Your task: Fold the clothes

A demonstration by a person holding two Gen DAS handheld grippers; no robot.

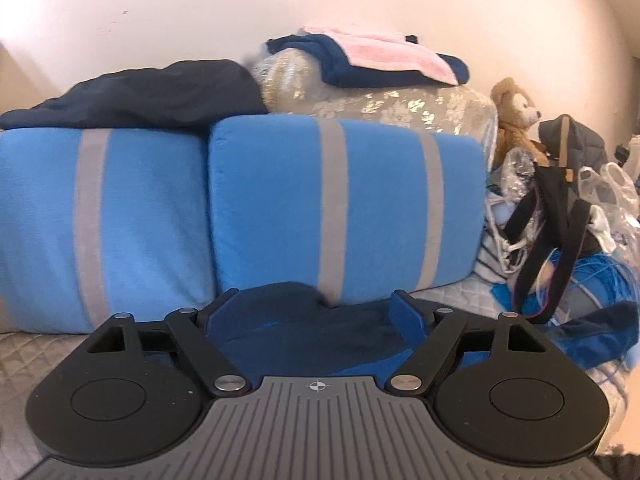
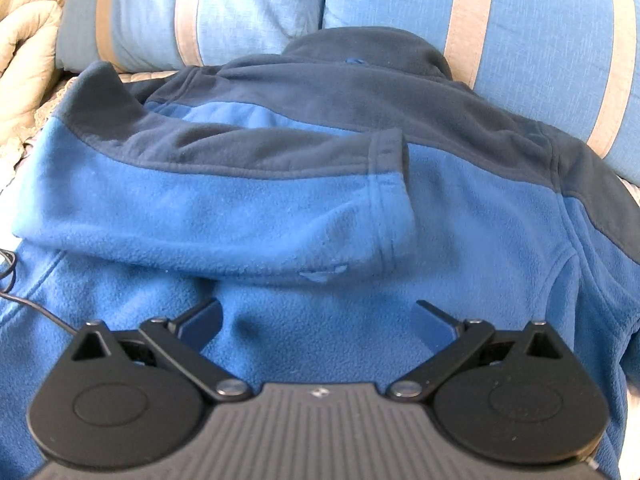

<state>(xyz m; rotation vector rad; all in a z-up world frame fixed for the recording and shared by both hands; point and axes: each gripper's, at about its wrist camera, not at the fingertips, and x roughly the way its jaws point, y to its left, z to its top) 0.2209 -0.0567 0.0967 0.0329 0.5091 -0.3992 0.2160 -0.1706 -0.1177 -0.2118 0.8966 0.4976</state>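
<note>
Blue fleece jacket [image 2: 280, 208] under both gaping claws, left claw [image 1: 316, 312] near-level, right claw [image 2: 316, 320] tilted down.

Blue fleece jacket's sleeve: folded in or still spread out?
Folded in: the sleeve lies across the blue fleece jacket, cuff near the middle. The other sleeve is out of view.

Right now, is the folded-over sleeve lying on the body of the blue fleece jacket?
Touching. The right wrist view shows the sleeve draped flat across the blue and navy fleece jacket, cuff resting on its body, no gap visible.
</note>
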